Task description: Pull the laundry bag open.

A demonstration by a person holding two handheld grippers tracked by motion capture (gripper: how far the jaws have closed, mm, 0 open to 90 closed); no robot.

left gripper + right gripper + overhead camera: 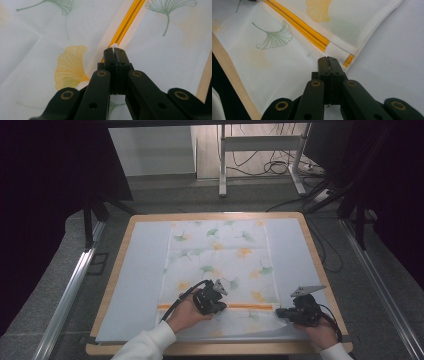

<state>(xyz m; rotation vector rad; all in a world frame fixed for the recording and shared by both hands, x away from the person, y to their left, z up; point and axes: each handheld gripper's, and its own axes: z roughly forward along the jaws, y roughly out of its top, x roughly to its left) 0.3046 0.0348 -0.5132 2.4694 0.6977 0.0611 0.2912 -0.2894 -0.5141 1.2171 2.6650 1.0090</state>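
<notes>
A white mesh bag [220,255] printed with green and yellow ginkgo leaves lies flat on the table, with an orange zipper [250,306] running across its near end. My left gripper [220,307] sits on the zipper line; in the left gripper view the gripper [115,51] is shut on a small white zipper pull [114,46] at the end of the orange zipper [127,22]. My right gripper [278,312] is at the bag's right edge. In the right gripper view the gripper [327,60] is shut on the bag's white edge band [337,51] beside the zipper's end [349,60].
The bag rests on a pale blue mat [140,270] covering a wooden table [114,270]. The table's near edge [234,77] runs close to the right gripper. Metal frame legs [222,165] and cables [272,167] stand on the floor beyond the table.
</notes>
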